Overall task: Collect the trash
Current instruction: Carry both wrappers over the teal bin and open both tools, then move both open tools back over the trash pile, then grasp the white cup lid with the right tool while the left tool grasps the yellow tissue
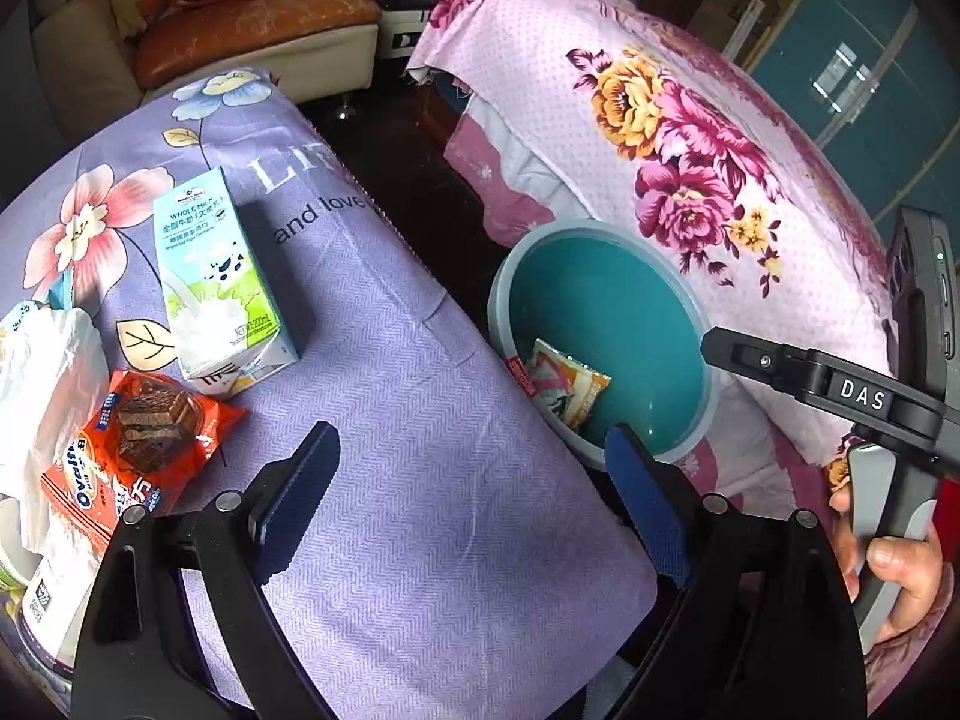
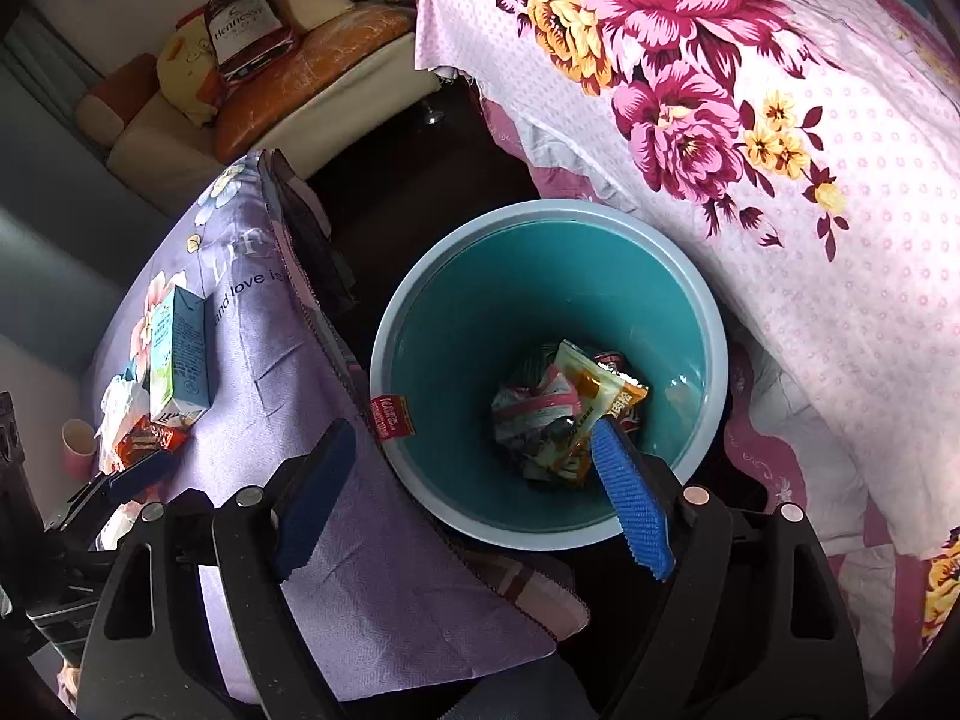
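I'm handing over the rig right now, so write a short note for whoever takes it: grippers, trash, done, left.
Left gripper: open, empty, over the purple cloth.
Right gripper: open, empty, at the bin rim.
Done: wrappers lie in the bin.
Left on the cloth: milk carton, cake wrapper, white bag. A cup stands beyond them.

Milk carton (image 1: 222,276) and cake wrapper (image 1: 138,444) on purple cloth (image 1: 420,480), teal bin (image 1: 606,330) beside.
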Available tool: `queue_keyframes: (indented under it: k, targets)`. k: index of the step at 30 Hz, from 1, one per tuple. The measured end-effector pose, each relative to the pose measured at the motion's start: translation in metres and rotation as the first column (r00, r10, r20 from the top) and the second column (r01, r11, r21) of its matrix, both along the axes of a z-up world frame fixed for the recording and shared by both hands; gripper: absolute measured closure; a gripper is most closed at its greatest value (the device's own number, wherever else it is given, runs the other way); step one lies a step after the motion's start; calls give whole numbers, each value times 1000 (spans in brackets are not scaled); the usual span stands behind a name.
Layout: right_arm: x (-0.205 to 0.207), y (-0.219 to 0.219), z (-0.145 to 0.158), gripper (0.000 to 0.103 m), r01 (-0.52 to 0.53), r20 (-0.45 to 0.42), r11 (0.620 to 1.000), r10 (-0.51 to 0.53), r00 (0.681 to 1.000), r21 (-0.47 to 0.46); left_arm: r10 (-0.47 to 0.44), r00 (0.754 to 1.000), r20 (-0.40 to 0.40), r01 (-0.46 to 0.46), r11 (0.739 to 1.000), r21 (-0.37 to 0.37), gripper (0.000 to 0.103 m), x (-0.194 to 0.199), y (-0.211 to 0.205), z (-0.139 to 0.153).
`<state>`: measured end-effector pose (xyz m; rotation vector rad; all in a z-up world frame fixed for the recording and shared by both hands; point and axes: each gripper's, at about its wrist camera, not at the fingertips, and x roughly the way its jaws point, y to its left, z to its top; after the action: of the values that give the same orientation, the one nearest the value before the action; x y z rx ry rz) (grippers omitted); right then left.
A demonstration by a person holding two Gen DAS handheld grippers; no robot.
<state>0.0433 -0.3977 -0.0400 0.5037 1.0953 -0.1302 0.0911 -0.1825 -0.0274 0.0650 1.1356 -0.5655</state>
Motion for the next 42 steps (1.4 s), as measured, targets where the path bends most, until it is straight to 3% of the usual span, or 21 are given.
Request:
queue_keyframes:
  k: [15,24,28,36,39,40,42]
  targets:
    - [6,82,22,22,-136,-15,990,136,991,-34,123,992,10,-123,992,-19,11,-13,90,11]
    - [12,156,28,22,-276,-52,960,273,961,-54,232,971,52,-232,973,-12,11,-23,174,24]
    - [13,196,26,22,-351,-74,935,348,935,-47,308,950,48,-308,951,-15,11,-31,220,23]
    - [11,282,10,22,-517,-116,856,514,850,10,446,895,-1,-446,895,-20,11,-52,295,6]
    - [10,308,3,23,-560,-129,828,555,822,-10,489,872,-31,-489,872,-31,11,-57,314,-1]
    - [10,316,1,24,-571,-133,821,565,814,-8,499,865,-41,-501,865,-34,11,-58,319,-4]
    - [10,328,-3,35,-588,-137,809,582,802,-4,514,856,-57,-516,856,-35,11,-60,325,-9]
